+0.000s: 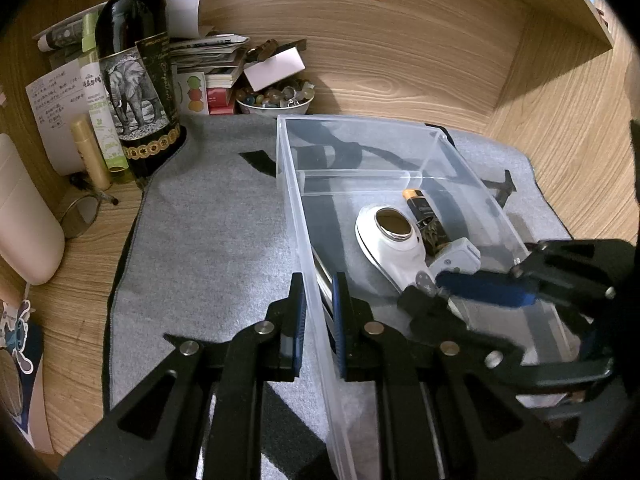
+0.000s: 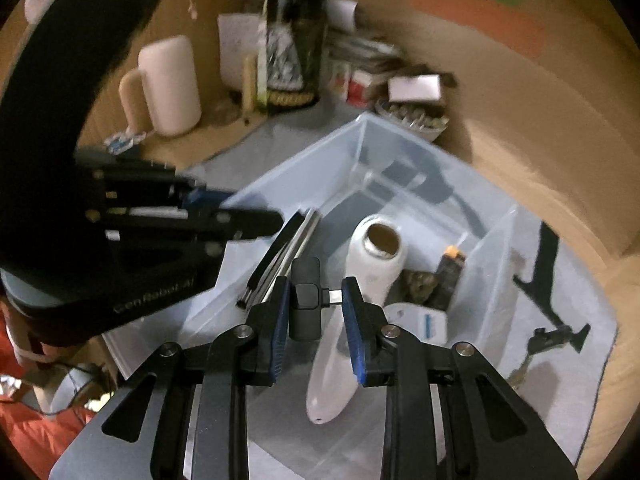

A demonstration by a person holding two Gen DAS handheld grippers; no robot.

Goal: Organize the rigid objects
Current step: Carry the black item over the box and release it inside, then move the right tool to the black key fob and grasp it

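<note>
A clear plastic bin (image 1: 304, 216) sits on a grey mat (image 1: 208, 240). Inside lie a white handheld device with a metal disc (image 1: 390, 236), a battery (image 1: 422, 210) and a small white gadget (image 1: 460, 258). My left gripper (image 1: 318, 324) is shut on the bin's left wall. My right gripper (image 2: 316, 316) hangs over the bin (image 2: 496, 280), shut on a small black USB-C adapter (image 2: 306, 304) just above the white device (image 2: 372, 264); it also shows in the left wrist view (image 1: 460, 292). A flat dark slab (image 2: 280, 256) leans inside the bin's left wall.
A dark wine bottle (image 1: 136, 68), tubes, a pale jug (image 1: 24, 216), papers and a bowl of stones (image 1: 276, 98) crowd the back left corner. Wooden walls close in behind and right. Black tools (image 2: 548, 276) lie on the mat right of the bin.
</note>
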